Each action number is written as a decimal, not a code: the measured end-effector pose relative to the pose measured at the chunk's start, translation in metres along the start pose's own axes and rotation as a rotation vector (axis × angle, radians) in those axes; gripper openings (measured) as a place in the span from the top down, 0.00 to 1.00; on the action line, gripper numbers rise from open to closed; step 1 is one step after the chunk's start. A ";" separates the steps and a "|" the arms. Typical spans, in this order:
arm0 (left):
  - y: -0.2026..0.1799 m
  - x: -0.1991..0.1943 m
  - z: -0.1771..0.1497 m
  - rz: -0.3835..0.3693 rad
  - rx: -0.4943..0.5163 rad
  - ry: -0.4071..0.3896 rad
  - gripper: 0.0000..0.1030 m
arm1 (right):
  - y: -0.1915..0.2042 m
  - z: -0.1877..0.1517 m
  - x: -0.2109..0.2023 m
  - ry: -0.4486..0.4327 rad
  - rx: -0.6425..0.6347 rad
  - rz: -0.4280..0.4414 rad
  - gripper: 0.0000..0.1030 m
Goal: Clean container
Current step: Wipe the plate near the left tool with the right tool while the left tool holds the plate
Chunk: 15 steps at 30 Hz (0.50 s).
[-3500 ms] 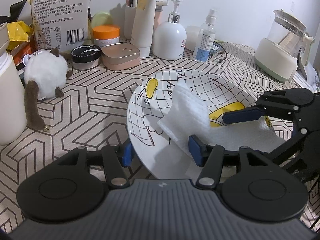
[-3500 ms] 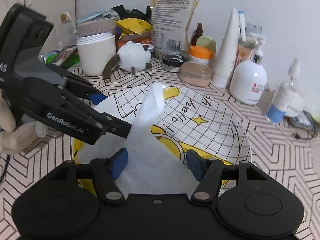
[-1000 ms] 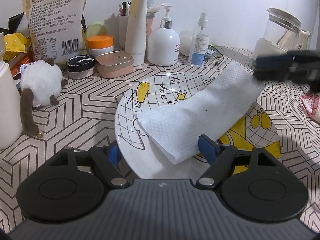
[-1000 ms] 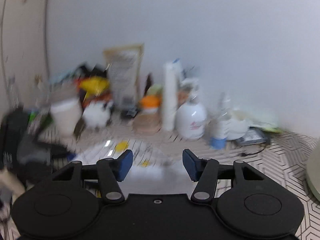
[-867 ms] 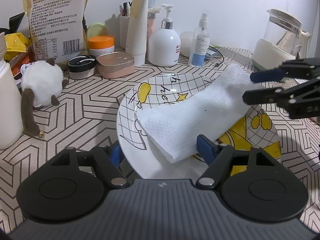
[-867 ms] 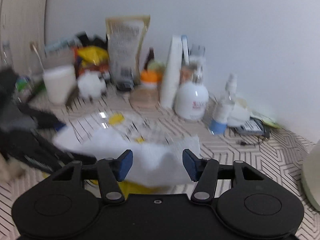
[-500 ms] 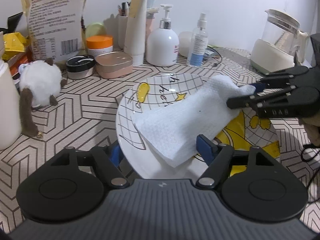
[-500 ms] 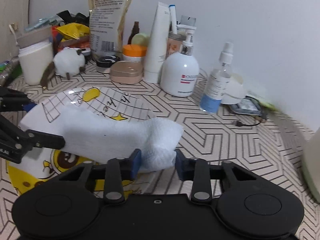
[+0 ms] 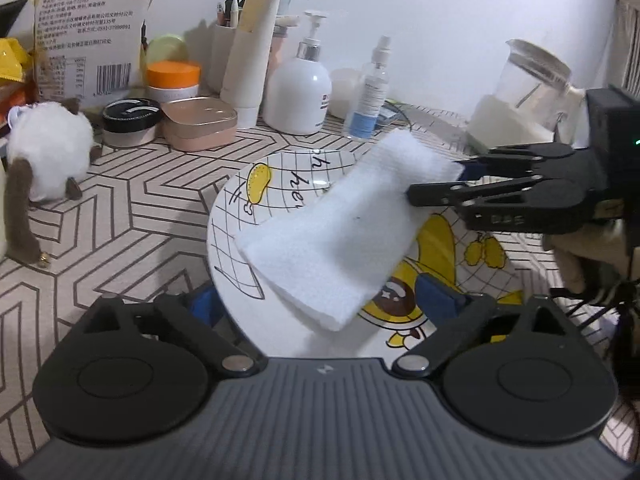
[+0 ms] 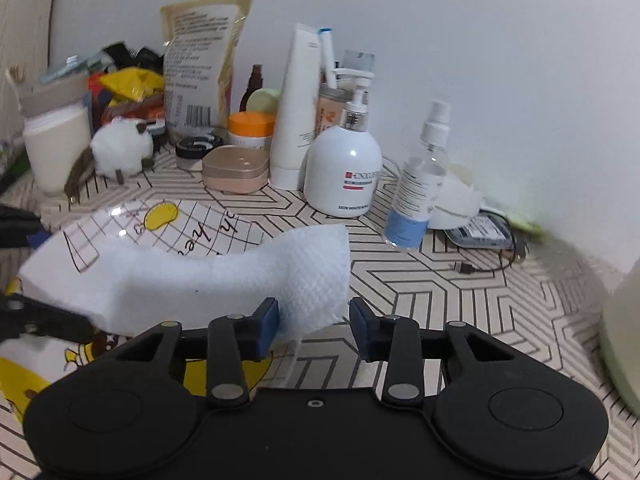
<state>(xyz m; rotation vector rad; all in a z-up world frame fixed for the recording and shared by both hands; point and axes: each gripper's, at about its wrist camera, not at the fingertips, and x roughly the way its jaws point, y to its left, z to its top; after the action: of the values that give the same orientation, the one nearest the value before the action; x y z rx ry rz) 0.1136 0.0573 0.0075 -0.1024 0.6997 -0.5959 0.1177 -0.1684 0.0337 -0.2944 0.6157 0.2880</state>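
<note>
Plate (image 9: 240, 240): white w/ black grid + yellow cartoon print, lying on the patterned table (image 9: 132, 216) near its front edge, between the two grippers.
Wipe (image 9: 336, 240): white folded paper towel, stretched over the plate from its near-left part up to its far-right rim; right end lifted clear of the plate.
L gripper (image 9: 324, 304): jaws just opened wide, blue pads either side of the plate's near rim; wipe's near end lies between them, pads not pressing it.
R gripper (image 10: 314, 322): jaws just opened a bit, about half apart. Wipe's end sits between them; left pad touching the sheet, right pad clear of it. Real pinch or not: can't tell. In the left wrist view it reaches in from the right at the wipe's far end.
Back edge of table: pump bottle (image 10: 344, 172), spray bottle (image 10: 416, 196), white tube (image 10: 294, 108), orange-lid jar (image 10: 250, 130), pink compact (image 10: 234, 168), printed pouch (image 10: 200, 64).
Left side: fluffy white toy (image 9: 44, 152).
Right back corner: glass kettle (image 9: 520, 100).
Hand (image 9: 580, 248): part seen behind R gripper.
</note>
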 end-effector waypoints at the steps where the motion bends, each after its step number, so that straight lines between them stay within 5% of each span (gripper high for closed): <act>1: 0.001 0.000 0.000 -0.005 -0.008 -0.002 0.06 | 0.001 0.001 0.001 0.003 -0.005 -0.002 0.59; 9: -0.005 -0.006 -0.005 0.113 -0.007 -0.030 0.38 | 0.002 0.012 0.016 0.033 -0.002 0.029 0.53; 12: -0.005 -0.006 -0.004 0.129 -0.004 -0.028 0.39 | 0.003 0.013 0.005 0.037 -0.008 -0.013 0.50; 15: -0.006 -0.005 -0.003 0.134 0.009 -0.020 0.39 | -0.002 0.016 -0.035 -0.075 0.047 -0.030 0.43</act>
<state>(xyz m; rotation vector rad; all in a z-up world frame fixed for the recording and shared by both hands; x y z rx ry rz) 0.1058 0.0559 0.0100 -0.0525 0.6784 -0.4691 0.0996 -0.1712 0.0674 -0.2467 0.5426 0.2540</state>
